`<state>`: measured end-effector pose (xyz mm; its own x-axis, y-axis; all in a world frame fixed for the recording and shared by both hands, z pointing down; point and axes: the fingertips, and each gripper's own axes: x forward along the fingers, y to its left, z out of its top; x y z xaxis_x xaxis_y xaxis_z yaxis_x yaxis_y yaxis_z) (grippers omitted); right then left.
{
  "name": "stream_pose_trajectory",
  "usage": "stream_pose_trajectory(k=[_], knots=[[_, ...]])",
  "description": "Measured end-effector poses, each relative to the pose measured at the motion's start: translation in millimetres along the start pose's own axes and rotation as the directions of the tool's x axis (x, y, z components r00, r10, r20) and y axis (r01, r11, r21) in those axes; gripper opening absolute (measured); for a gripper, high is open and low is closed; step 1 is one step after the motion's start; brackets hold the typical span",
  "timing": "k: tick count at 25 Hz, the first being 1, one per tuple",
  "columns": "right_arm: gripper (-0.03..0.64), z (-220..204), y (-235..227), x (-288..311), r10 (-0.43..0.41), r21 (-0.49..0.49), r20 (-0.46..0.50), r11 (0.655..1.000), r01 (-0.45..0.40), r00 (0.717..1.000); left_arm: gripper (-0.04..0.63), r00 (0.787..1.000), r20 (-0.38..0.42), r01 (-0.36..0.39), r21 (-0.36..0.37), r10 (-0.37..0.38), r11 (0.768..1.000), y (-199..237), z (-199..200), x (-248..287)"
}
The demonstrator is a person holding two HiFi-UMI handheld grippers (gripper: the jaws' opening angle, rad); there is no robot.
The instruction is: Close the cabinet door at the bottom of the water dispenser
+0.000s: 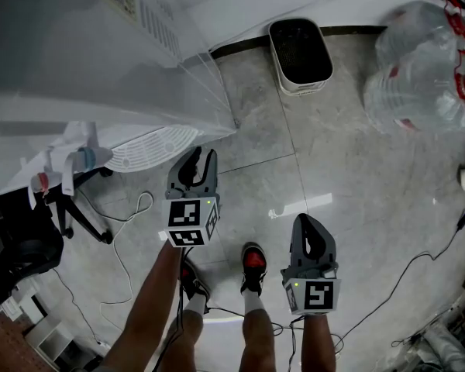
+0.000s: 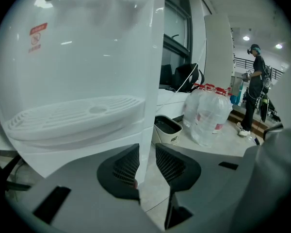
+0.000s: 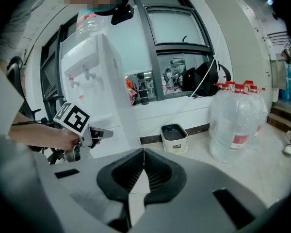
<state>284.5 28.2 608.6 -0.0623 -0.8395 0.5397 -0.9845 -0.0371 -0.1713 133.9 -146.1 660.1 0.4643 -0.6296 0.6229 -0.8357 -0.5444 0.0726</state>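
Left gripper [image 2: 146, 161] is sitting right up at the front of the water dispenser [image 3: 94, 76], just under the drip tray [image 2: 72, 115]. Its jaws are standing a narrow gap apart. I'm seeing the dispenser's front-right corner edge lining up in that gap, but I can't tell whether either pad is touching it, and nothing is clamped.

The cabinet door [image 2: 72, 154] is showing as the white panel below the tray, to the left of the left jaw. It's looking flush with the body from here. I'm not making out a seam or handle, so I can't say for sure that it's latched.

Right gripper [image 3: 143, 157] is hanging back on the right, well apart from the dispenser and nearer to me than the left one. Its jaws are meeting at the tips and holding nothing. Only floor is showing through the slot below them.

The head view is looking straight down past both grippers to my shoes [image 1: 253, 260] and loose cables [image 1: 132, 208] on the grey tile floor [image 1: 349, 169].

To the right of the dispenser, a small white bin [image 1: 301, 87] is standing against the far wall. Further right, large water bottles [image 1: 418, 76] are clustering together.

Another person [image 2: 256, 89] is standing far off in the background.
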Motion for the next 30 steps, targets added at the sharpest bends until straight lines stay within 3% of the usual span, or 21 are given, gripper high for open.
stream_pose_trajectory(k=[11, 30], knots=[[0.017, 31.5, 23.2, -16.8, 0.015, -0.032, 0.059, 0.999, -0.013, 0.998, 0.121, 0.999, 0.021, 0.038, 0.023, -0.038, 0.999, -13.3, 10.0, -57.0], [0.017, 120.6, 86.5, -70.4, 0.067, -0.095, 0.106, 0.994, -0.057, 0.992, 0.121, 0.980, 0.159, 0.109, 0.062, -0.117, 0.992, -49.5, 80.1, -202.4]])
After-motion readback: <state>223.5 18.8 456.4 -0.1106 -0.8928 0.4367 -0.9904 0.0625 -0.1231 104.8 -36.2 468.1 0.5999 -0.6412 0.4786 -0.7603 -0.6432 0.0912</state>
